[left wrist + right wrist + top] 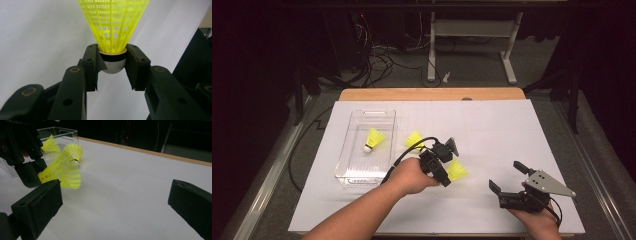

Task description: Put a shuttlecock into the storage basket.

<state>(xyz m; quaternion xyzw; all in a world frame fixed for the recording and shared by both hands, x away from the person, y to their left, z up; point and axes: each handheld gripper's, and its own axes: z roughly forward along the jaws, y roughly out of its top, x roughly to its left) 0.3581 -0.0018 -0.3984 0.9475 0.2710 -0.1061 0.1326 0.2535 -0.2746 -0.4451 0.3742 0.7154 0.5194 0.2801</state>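
High view, left gripper view and right gripper view of 1 moment. My left gripper (pixel 445 178) is clamped on the white cork base of a yellow shuttlecock (pixel 113 27); in the left gripper view the 2 jaws press the cork from both sides and the skirt fans away from me over the white table sheet (pixel 492 130). My right gripper (pixel 507 176) rests near the table's front edge, its jaws standing wide apart with nothing between them. A second shuttlecock (pixel 414 139) lies on the sheet just beside the clear bin (pixel 343 165), and a third shuttlecock (pixel 374 139) already lies inside it.

I judge the step in hand to be carrying the held shuttlecock to the bin. To do it well I would keep the pinch on the cork, not the mesh skirt, which would crush; lift enough for the skirt to clear the bin's near wall; bring the cork over a bare part of the bin floor, away from the third shuttlecock; then part the jaws low, so it does not bounce out.
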